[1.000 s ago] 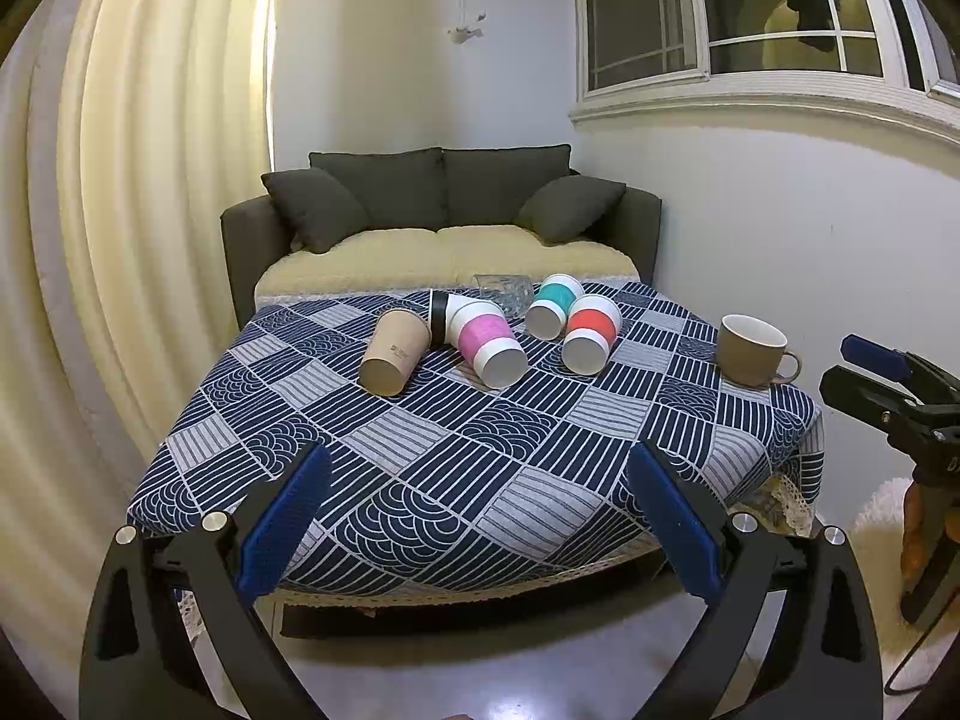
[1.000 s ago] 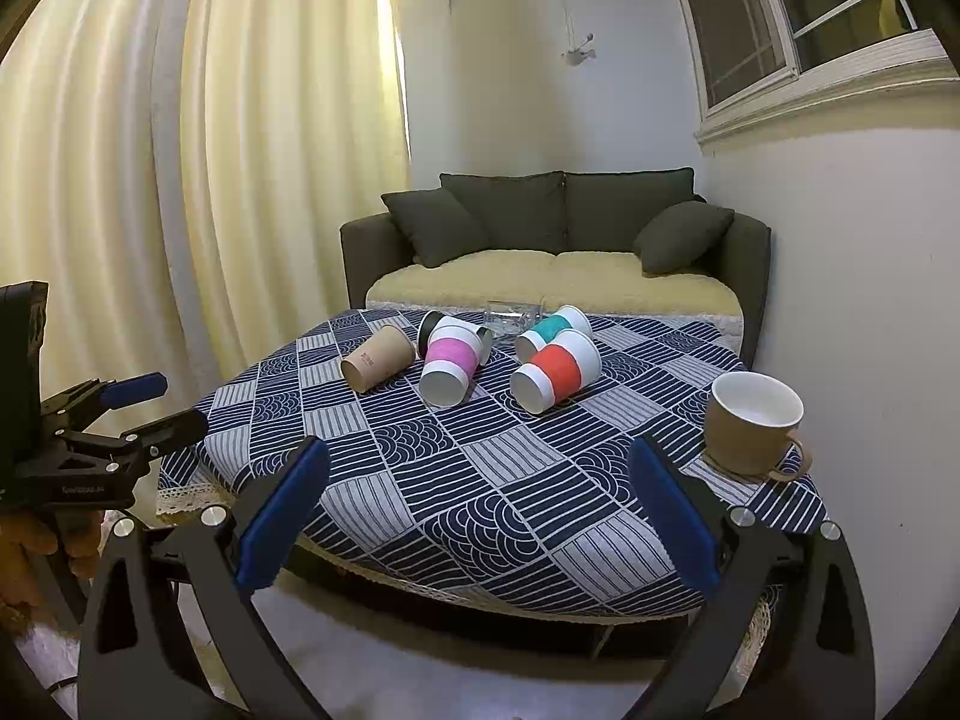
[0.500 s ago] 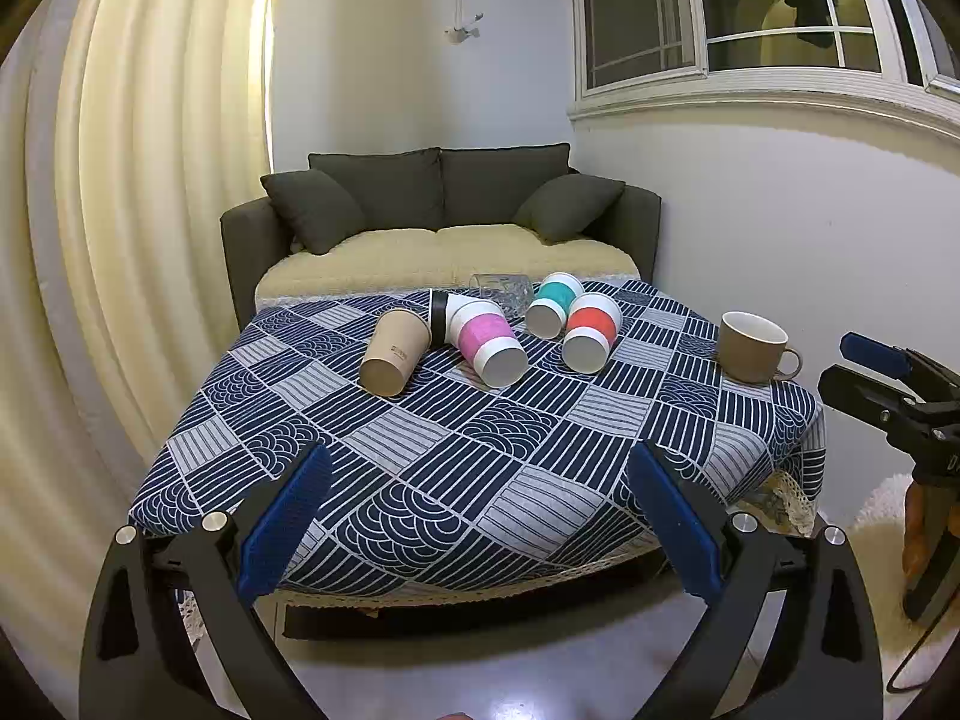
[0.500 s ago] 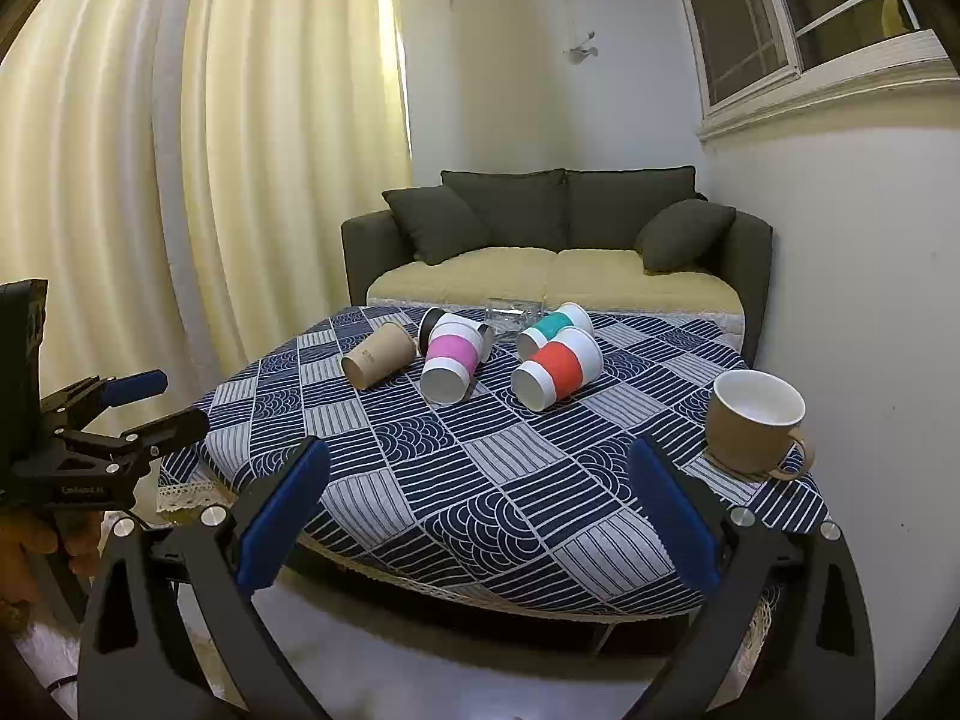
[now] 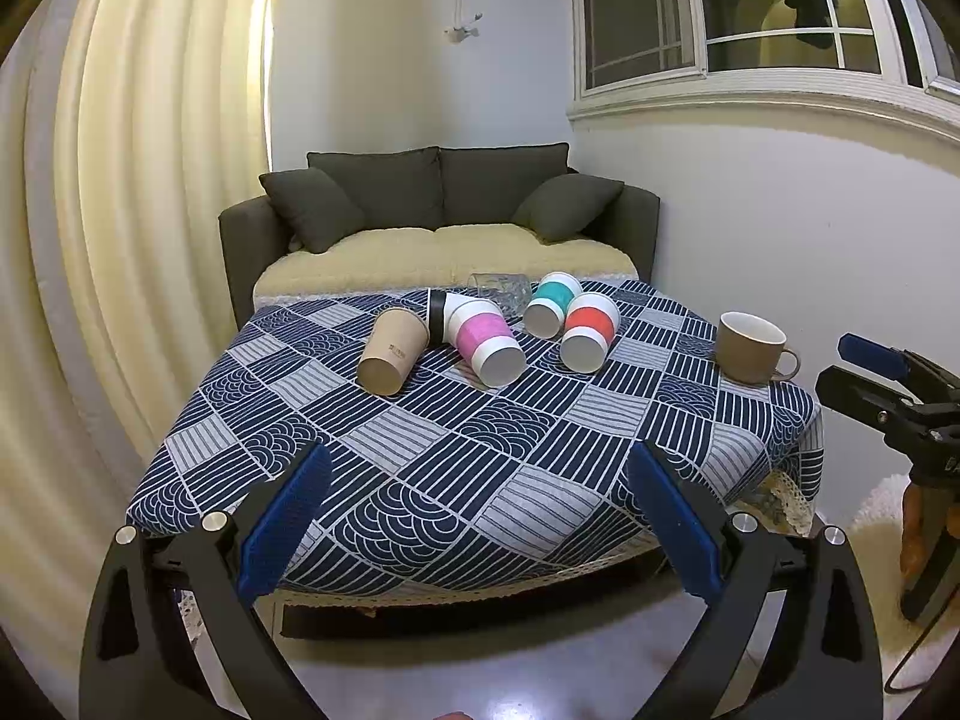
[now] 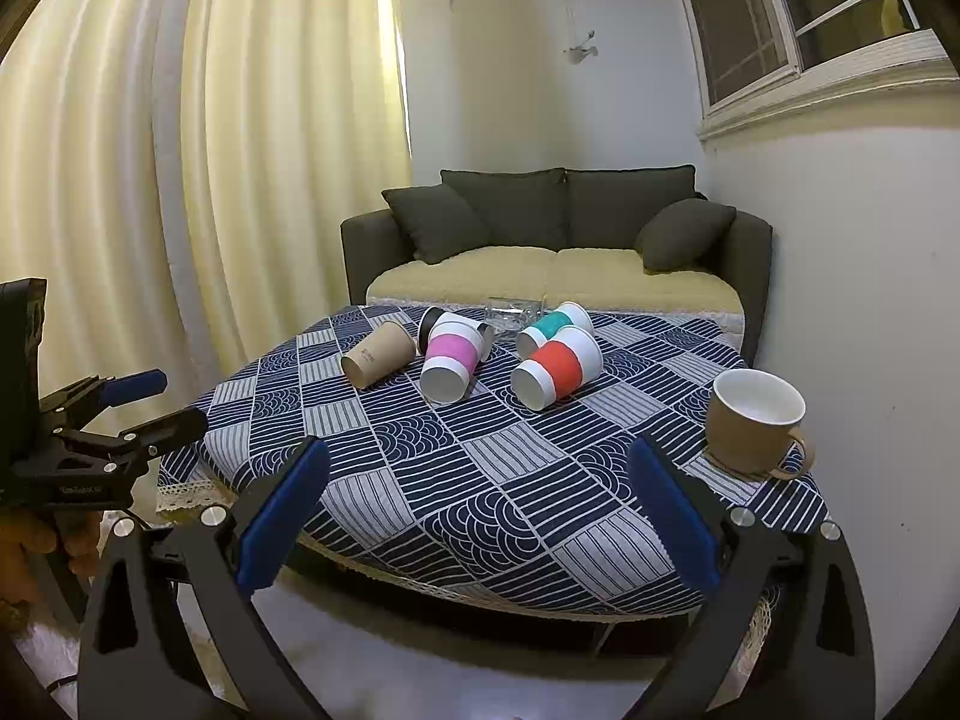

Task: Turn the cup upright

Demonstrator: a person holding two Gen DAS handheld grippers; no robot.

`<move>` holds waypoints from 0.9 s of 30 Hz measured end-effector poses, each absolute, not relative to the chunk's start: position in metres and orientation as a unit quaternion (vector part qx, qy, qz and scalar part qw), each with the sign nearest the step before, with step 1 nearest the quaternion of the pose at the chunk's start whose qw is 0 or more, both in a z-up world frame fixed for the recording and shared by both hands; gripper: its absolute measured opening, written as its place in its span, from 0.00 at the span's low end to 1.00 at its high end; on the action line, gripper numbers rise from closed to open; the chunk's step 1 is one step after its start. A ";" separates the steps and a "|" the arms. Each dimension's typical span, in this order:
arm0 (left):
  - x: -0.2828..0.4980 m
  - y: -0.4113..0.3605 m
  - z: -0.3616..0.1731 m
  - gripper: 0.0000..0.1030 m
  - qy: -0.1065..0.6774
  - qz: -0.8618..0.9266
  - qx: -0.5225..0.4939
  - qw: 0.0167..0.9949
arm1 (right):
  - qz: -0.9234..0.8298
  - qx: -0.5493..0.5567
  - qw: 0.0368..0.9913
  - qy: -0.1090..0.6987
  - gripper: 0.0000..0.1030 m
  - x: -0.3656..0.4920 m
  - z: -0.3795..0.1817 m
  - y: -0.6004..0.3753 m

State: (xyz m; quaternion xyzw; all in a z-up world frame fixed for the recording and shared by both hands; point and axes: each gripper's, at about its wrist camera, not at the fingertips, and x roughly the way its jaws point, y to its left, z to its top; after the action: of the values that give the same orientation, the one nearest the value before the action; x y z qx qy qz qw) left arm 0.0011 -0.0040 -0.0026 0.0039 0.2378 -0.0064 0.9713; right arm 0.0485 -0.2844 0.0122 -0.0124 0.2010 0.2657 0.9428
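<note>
Several cups lie on their sides at the far part of the table: a brown paper cup, a pink-banded cup, a teal-banded cup, a red-banded cup, a black cup and a clear glass. A brown mug stands upright at the right edge. My left gripper is open and empty before the table's near edge. My right gripper is open and empty too.
The table wears a blue-and-white patterned cloth. A dark sofa stands behind it, curtains to the left, a white wall close on the right. Each gripper shows in the other's view: the right one, the left one.
Both grippers have drifted slightly; the table sits a touch higher in the left wrist view. No cup has moved. Both grippers stay open.
</note>
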 end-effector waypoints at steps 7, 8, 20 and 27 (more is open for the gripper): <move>0.002 -0.003 -0.002 0.94 0.239 -0.007 0.003 0.971 | 0.266 -0.012 0.943 0.201 0.95 0.048 0.012 -0.284; 0.002 -0.003 -0.002 0.94 0.239 -0.007 0.003 0.971 | 0.266 -0.012 0.943 0.201 0.95 0.048 0.012 -0.284; 0.005 0.000 -0.004 0.94 0.249 -0.008 -0.002 0.969 | 0.267 -0.017 0.938 0.221 0.95 0.056 0.009 -0.278; 0.017 0.004 -0.009 0.94 0.273 -0.005 -0.012 0.962 | 0.263 -0.010 0.932 0.249 0.95 0.074 0.003 -0.272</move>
State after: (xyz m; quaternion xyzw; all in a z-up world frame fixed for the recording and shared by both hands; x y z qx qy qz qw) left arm 0.0173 0.0042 -0.0091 -0.0120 0.2726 -0.0049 0.9620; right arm 0.0737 -0.2715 0.0034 -0.0101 0.2495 0.2630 0.9319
